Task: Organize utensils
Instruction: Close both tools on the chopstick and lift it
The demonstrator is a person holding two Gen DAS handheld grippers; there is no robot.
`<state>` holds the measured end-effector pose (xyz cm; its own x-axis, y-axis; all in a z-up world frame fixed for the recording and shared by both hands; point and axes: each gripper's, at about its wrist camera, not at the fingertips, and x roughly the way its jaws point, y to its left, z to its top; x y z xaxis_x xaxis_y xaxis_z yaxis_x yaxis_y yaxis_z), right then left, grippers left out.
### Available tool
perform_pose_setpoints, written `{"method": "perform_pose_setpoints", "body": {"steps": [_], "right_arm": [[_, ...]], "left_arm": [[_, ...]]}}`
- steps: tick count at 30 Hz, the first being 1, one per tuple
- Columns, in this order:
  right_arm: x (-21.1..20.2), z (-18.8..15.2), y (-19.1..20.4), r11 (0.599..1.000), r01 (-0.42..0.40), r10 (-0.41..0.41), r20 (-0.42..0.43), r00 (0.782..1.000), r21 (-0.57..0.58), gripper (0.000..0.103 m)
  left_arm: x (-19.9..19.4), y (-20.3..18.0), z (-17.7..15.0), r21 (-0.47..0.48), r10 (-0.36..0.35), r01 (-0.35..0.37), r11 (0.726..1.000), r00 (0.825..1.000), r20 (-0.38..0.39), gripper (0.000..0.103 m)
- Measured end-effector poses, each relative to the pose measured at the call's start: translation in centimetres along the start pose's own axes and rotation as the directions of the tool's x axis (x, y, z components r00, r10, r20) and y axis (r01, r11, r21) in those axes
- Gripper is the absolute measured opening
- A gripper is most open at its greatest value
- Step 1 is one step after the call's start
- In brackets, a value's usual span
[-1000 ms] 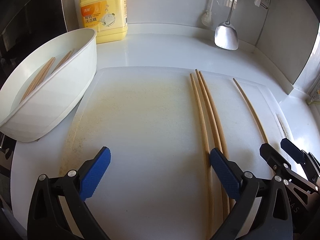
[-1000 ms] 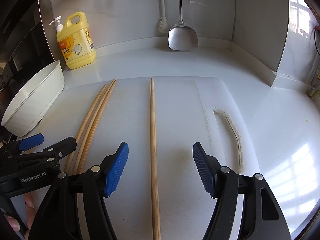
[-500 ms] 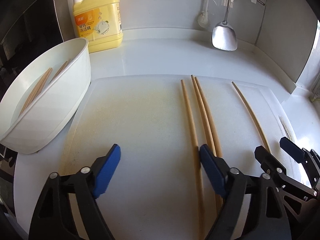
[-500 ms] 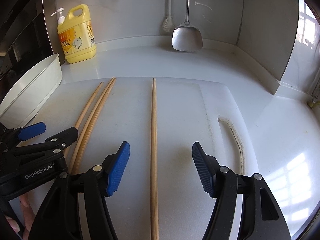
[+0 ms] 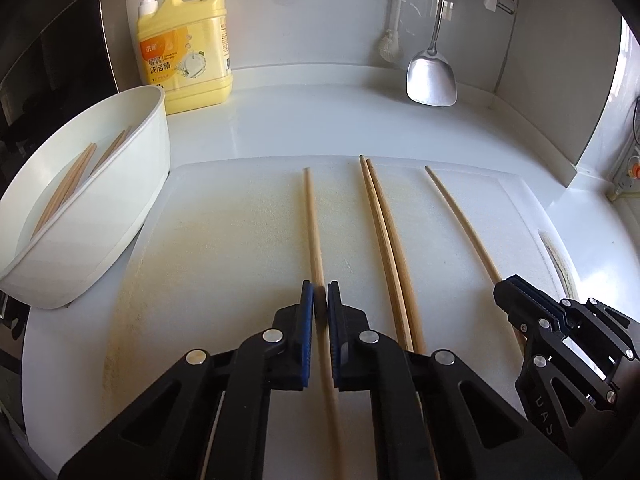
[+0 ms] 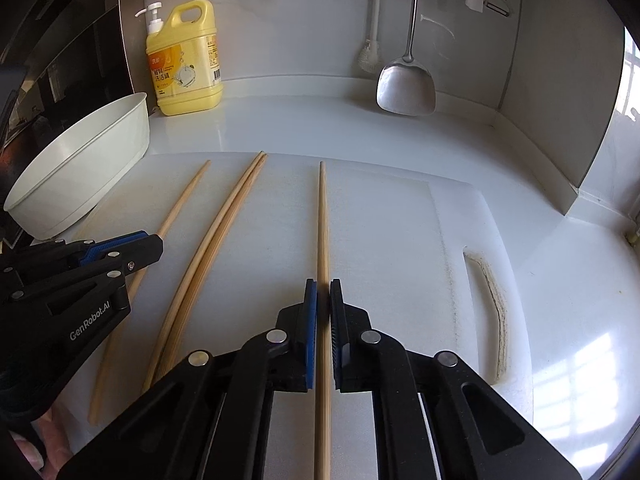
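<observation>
Chopsticks: left tool (image 5: 319,300) and right tool (image 6: 323,296) each pinch one off the cutting board (image 5: 224,240), likely bound for the white bowl (image 5: 132,184).

A cutting board (image 5: 224,240) lies flat on the counter (image 5: 320,124). Four chopsticks lie on it lengthwise: a single chopstick (image 5: 314,232) at the left, a touching pair (image 5: 384,232) in the middle, and another lone chopstick (image 6: 323,232) at the right, apart from the pair. Left of the board, just beside its edge, sits a tub (image 5: 120,208) with more chopsticks (image 5: 66,188) inside. Behind the tub, against the wall, stands a soap bottle (image 5: 186,52). At the back right, a spatula (image 5: 432,76) hangs over the counter, with a brush (image 5: 390,44) to its left.
</observation>
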<state>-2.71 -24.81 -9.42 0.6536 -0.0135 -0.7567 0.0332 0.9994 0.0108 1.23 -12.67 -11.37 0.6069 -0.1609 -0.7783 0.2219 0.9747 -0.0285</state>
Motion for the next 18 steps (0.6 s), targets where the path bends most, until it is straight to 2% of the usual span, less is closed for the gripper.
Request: {"method": "perform_pose_setpoints", "body": {"steps": [5,9,14,18], "right_arm": [[-0.4,-0.1,-0.9,0.996,-0.069,0.069,-0.003,0.998,0.061,0.006],[-1.2,-0.1,-1.5,0.991,-0.092,0.092,0.005,0.996,0.098,0.006],[-2.9,1.0,-1.8,0.981,-0.139,0.139,0.012,0.99,0.134,0.006],[-4.9,2.8,-1.0,0.981,-0.165,0.161,0.05,0.986,0.103,0.006]], "left_arm": [[-0.3,0.4,-0.2,-0.022,-0.024,0.023,0.999,1.0,-0.019,0.007],[-1.2,0.6,-0.2,-0.043,-0.045,0.043,0.998,0.998,-0.038,0.007],[-4.1,1.1,0.8,-0.072,-0.041,0.038,0.997,0.998,-0.037,0.007],[-7.2,1.8,2.3,-0.1,-0.037,0.036,0.994,0.999,-0.012,0.007]]}}
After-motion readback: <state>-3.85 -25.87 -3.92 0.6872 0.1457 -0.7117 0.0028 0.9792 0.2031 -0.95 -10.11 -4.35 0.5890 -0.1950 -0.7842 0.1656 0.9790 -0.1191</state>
